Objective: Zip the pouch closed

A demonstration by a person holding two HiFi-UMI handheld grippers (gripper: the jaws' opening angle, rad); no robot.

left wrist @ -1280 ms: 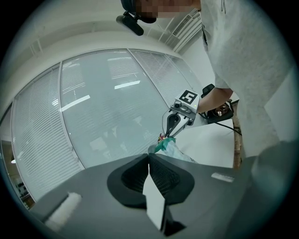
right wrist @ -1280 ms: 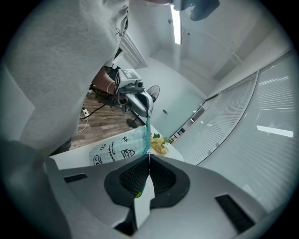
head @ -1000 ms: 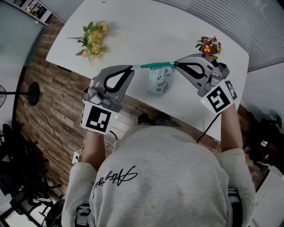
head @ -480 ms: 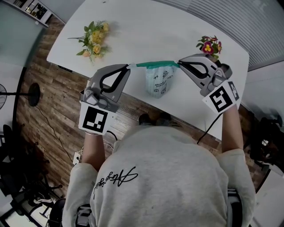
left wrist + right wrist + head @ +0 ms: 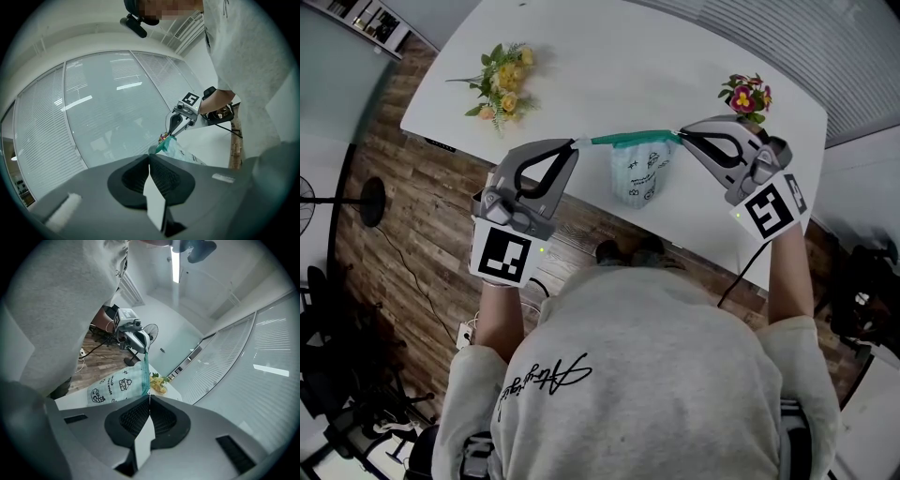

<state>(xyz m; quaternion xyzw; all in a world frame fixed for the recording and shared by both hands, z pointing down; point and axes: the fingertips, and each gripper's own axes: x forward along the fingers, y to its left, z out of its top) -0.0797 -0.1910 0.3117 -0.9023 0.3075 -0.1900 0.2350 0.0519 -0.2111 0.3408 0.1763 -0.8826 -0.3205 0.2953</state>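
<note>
A pale mint pouch [image 5: 639, 174] with black cartoon prints hangs over the white table's near edge, its green zip edge [image 5: 633, 139] stretched level between my two grippers. My left gripper [image 5: 579, 142] is shut on the left end of that edge. At the other end my right gripper [image 5: 680, 134] is shut too. In the left gripper view the pouch [image 5: 177, 149] runs from my closed jaws toward the right gripper [image 5: 180, 121]. The right gripper view shows the pouch [image 5: 117, 384] hanging toward the left gripper [image 5: 135, 340]. I cannot make out the zip pull.
The white table [image 5: 609, 66] carries a yellow flower bunch [image 5: 502, 80] at the far left and a pink flower bunch [image 5: 745, 94] at the far right. Wooden floor [image 5: 403, 216] lies below its near edge. The person's grey top fills the lower head view.
The grippers stand slightly farther apart than a second ago, and the green zip edge between them is drawn longer and straighter. Both stay shut on the pouch.
</note>
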